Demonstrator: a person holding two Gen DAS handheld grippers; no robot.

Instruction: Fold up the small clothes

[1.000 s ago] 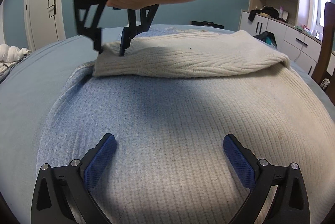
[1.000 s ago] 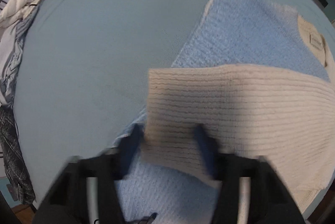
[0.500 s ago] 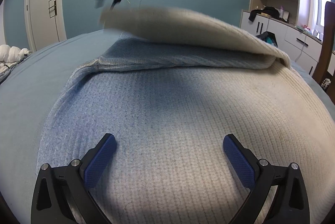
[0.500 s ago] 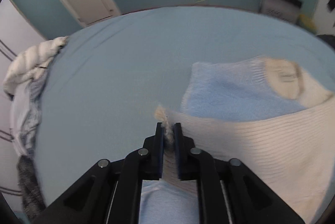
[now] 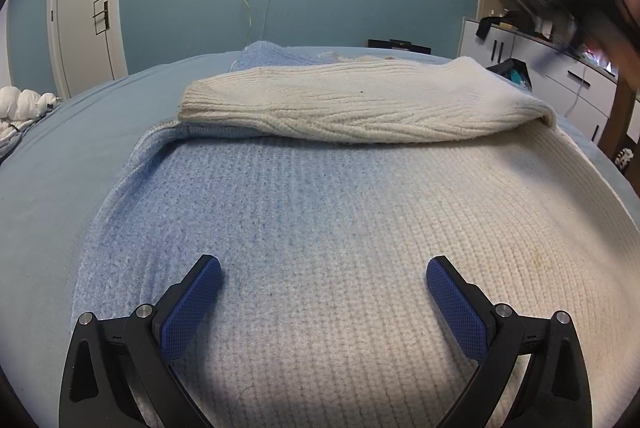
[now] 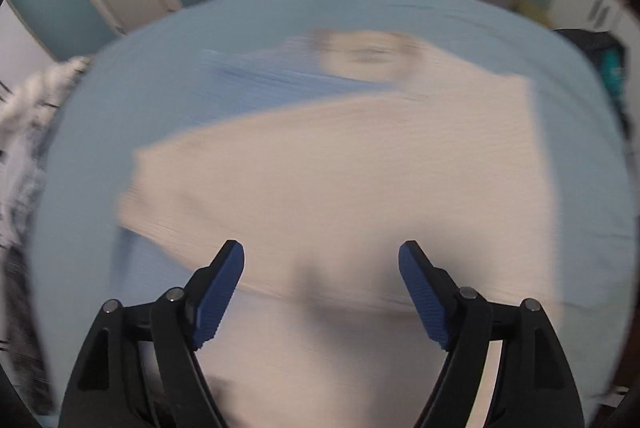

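**Knit sweater on a bed, one sleeve folded across it, both grippers empty**

A bed (image 5: 48,164) covered in a pale blue sheet fills both views. Spread over the middle of the bed lies a knit sweater (image 5: 320,236), light blue on its left side, fading to cream on its right. A cream ribbed sleeve (image 5: 360,100) is folded across the sweater's upper part, lying flat on it, with the cuff pointing toward the bed's left edge.

The left gripper (image 5: 323,288) hovers low over the sweater's lower body, its blue-padded jaws spread wide with only knit fabric showing below them and nothing gripped. The right gripper (image 6: 321,276) points steeply down over the cream fabric; its jaws are opening, already well apart, with nothing between the pads. That view is blurred.

Near the collar a small patch (image 6: 368,54) may be a label, too blurred to read. No other writing or brand can be made out.
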